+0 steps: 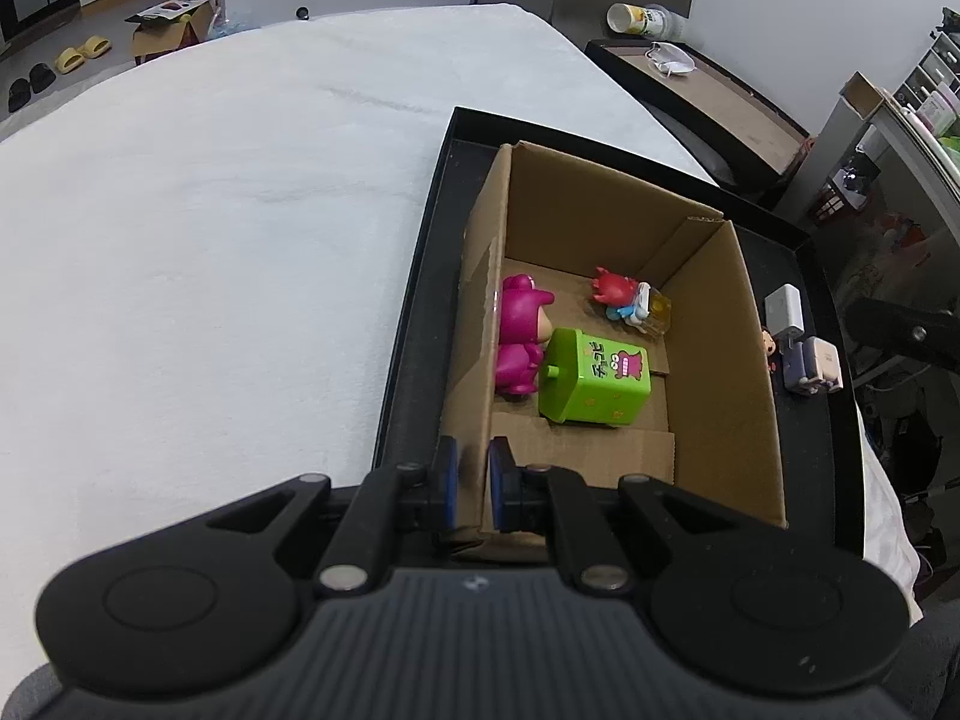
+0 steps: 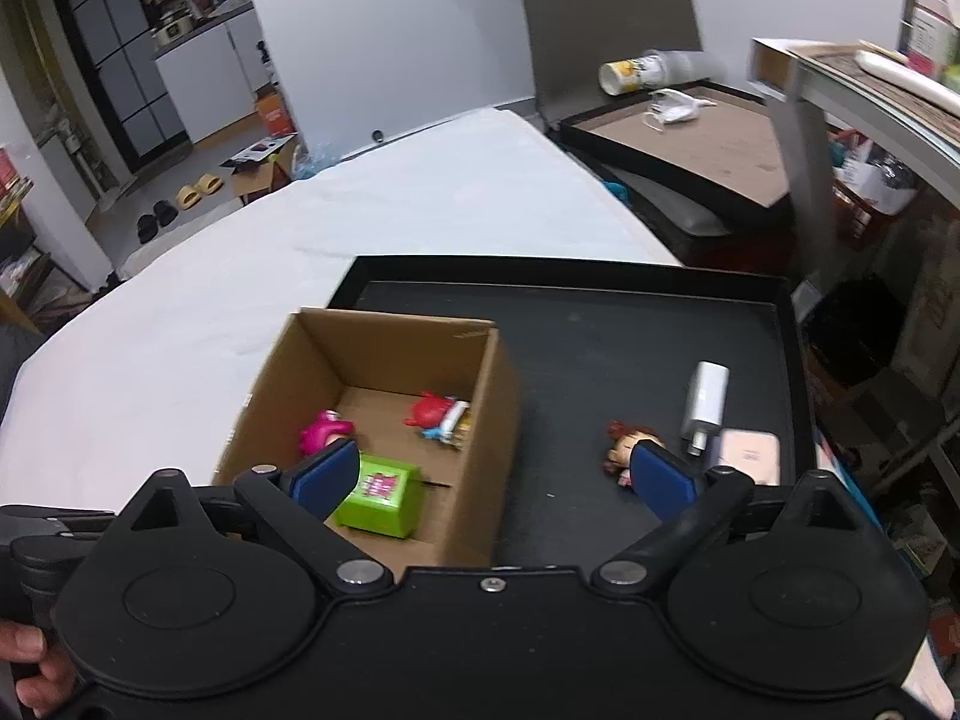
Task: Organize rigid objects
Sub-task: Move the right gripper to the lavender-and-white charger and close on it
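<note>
A cardboard box (image 1: 600, 204) stands in a black tray (image 1: 414, 324). Inside lie a pink bear toy (image 1: 519, 339), a green block toy (image 1: 591, 378) and a red figure (image 1: 615, 288). My left gripper (image 1: 474, 480) is shut on the box's near left wall. On the tray floor right of the box are a small doll (image 2: 627, 447), a white charger (image 2: 708, 396) and a pale pink pack (image 2: 750, 453). My right gripper (image 2: 495, 477) is open, wide over the box's right wall (image 2: 498, 408). Its pads touch nothing, and its right fingertip (image 2: 663, 480) is just in front of the doll.
The tray (image 2: 600, 300) rests on a white cloth-covered surface (image 1: 210, 240). A second dark tray (image 2: 690, 138) with a face mask and a tipped cup sits at the back right. Shelving (image 2: 870, 120) crowds the right side. A hand (image 2: 30, 672) grips a handle at lower left.
</note>
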### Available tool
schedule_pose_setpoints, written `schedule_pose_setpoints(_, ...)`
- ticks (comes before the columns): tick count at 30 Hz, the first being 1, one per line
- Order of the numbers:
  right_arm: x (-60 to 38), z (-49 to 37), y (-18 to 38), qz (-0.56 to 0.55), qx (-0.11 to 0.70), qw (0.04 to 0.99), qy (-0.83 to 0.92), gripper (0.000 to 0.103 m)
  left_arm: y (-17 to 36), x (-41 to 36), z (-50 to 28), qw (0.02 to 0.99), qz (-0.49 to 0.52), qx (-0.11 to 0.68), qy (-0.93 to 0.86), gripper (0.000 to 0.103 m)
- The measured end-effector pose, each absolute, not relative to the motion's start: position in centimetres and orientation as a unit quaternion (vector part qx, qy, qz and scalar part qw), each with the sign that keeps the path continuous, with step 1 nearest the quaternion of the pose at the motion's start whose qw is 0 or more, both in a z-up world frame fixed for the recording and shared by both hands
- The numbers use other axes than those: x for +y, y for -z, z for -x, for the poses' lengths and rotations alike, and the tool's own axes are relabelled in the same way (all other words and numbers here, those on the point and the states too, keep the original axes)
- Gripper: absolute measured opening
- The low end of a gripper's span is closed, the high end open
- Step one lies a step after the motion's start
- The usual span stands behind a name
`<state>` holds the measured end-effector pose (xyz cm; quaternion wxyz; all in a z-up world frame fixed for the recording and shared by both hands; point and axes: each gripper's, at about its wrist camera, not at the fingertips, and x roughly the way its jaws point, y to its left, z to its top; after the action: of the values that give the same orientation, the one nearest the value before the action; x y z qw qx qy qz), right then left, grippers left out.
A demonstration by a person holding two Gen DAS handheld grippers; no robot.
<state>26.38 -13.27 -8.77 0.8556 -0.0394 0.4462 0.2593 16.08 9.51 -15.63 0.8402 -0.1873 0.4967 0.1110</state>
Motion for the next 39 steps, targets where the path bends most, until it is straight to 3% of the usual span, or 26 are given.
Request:
schedule_pose_setpoints(32,-22.4,-32.0,13.0,0.017,0.475,0.867,-0.151,0.096,16.1,9.2,-16.5,0.840,0.175,0.500,-0.115,0.010)
schedule_pose_setpoints(39,-21.5,-34.5,14.5,-0.002,0.496,0.858,-0.134,0.088,16.2,9.2,-16.6,0.839,0.175,0.501,-0.117,0.010)
